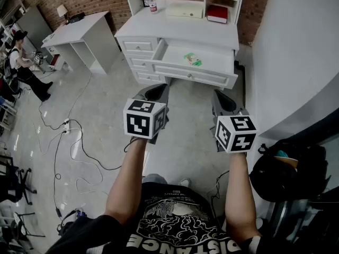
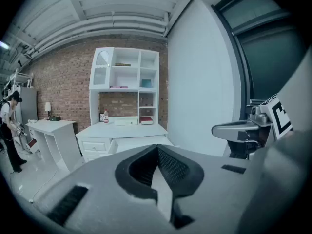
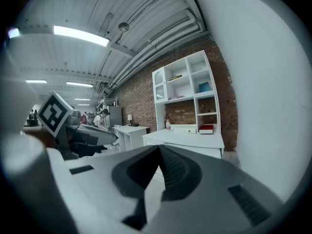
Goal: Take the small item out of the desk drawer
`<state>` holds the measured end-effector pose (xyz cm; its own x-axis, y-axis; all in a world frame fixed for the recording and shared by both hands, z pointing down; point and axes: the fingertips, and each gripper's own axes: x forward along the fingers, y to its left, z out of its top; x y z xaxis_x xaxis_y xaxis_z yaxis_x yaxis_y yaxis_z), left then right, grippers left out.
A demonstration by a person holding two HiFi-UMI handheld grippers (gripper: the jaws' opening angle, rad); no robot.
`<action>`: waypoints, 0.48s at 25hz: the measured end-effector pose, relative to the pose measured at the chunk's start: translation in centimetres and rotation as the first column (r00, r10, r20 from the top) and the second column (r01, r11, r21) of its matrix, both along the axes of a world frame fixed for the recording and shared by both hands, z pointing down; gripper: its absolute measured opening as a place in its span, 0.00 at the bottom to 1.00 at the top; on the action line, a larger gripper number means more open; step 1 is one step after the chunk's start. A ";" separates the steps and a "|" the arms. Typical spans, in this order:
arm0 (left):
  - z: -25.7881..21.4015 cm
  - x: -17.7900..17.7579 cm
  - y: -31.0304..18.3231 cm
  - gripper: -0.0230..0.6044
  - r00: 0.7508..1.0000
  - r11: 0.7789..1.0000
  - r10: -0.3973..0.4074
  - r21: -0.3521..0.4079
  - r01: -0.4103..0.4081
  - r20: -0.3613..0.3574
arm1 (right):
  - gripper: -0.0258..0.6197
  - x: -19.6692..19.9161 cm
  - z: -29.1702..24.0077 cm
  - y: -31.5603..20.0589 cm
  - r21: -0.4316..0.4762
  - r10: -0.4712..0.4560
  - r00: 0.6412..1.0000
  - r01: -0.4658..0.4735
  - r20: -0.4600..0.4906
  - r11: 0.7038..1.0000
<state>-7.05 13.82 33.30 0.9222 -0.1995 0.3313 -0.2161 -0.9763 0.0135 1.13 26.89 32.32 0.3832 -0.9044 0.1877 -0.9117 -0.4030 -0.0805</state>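
A white desk (image 1: 175, 23) stands ahead against the brick wall, its wide drawer (image 1: 197, 75) pulled out. A small green-and-white item (image 1: 193, 60) lies inside the drawer near the middle. My left gripper (image 1: 158, 90) and right gripper (image 1: 221, 97) hover side by side over the floor, short of the drawer front. Both are shut with nothing between the jaws. In the left gripper view the desk (image 2: 124, 130) shows far ahead and the right gripper (image 2: 239, 130) at the right edge. The right gripper view shows the desk (image 3: 187, 139) beyond its shut jaws.
A red book (image 1: 217, 14), a white box (image 1: 185, 9) and a bottle (image 1: 152, 3) sit on the desk top. A second white desk (image 1: 79, 36) stands left. Cables (image 1: 69, 142) trail over the floor. A person (image 1: 24, 65) stands far left. A black bag (image 1: 288, 171) lies at right by the wall.
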 end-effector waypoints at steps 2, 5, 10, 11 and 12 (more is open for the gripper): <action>0.1 0.5 0.1 0.05 1.000 1.000 0.001 0.008 -0.001 0.000 | 0.05 0.5 0.2 0.0 -0.002 -0.001 1.000 0.001 0.000 1.000; 0.3 0.9 0.0 0.05 1.000 1.000 0.002 0.014 -0.002 0.009 | 0.05 1.0 0.5 -0.1 -0.004 0.008 1.000 -0.008 0.004 1.000; 0.3 1.6 -1.2 0.05 1.000 1.000 -0.003 0.017 0.003 0.015 | 0.06 1.9 0.7 -1.0 -0.012 0.015 1.000 -0.015 0.002 1.000; 0.3 1.8 -1.5 0.05 1.000 1.000 -0.005 0.018 0.005 0.016 | 0.07 2.2 0.8 -1.2 -0.013 0.015 1.000 -0.015 0.002 1.000; 0.4 2.1 -1.8 0.05 1.000 1.000 -0.007 0.018 0.007 0.015 | 0.08 2.4 0.8 -1.4 -0.014 0.015 1.000 -0.015 0.002 1.000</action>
<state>-4.97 12.02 33.66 0.9158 -0.2118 0.3412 -0.2226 -0.9749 -0.0076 3.52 25.54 33.15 0.3964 -0.8957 0.2013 -0.9052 -0.4180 -0.0771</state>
